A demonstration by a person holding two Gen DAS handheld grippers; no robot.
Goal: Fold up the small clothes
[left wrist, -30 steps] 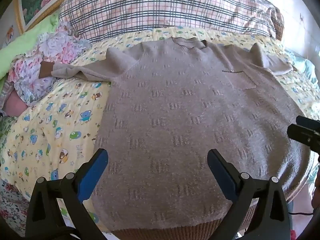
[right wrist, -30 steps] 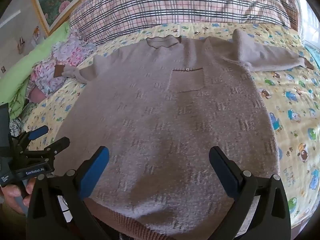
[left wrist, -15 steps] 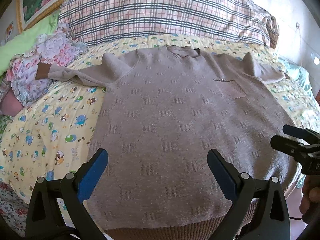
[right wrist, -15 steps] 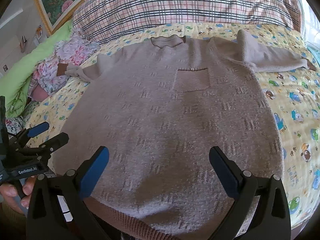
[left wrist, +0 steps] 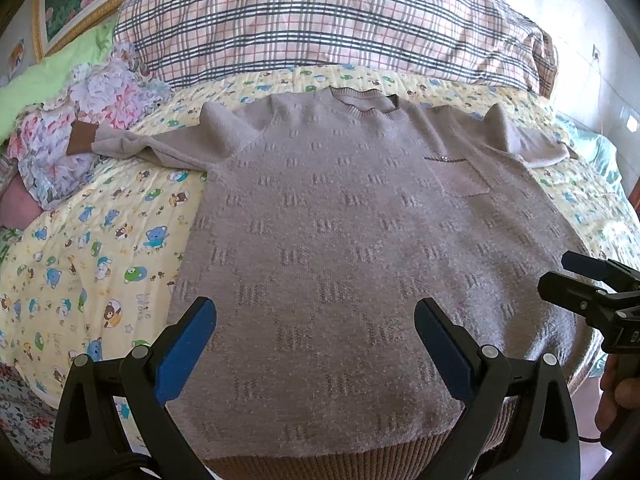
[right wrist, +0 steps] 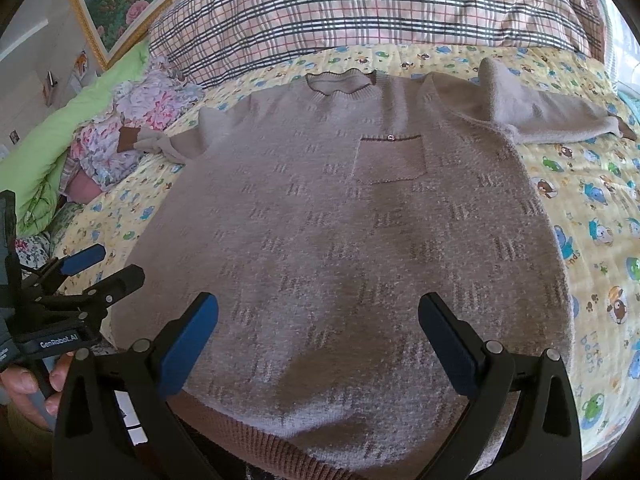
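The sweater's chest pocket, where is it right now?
In the right wrist view the chest pocket sits right of centre on the spread sweater, below the collar, toward the sleeve at right.

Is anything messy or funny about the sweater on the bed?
Mostly no: the sweater lies flat, front up. Only its sleeves look untidy: the sleeve with the brown cuff is rumpled and reaches onto the flowery cloth, and the other sleeve is bunched.

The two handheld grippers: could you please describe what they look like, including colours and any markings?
Both look alike. The left gripper and the right gripper each have two black plastic fingers with round silver screw heads and a blue pad on each inner face. Seen from the right wrist, the left unit's black body carries white "GenRobot.AI" lettering. A thin dark cable hangs under the right unit. No sleeves show.
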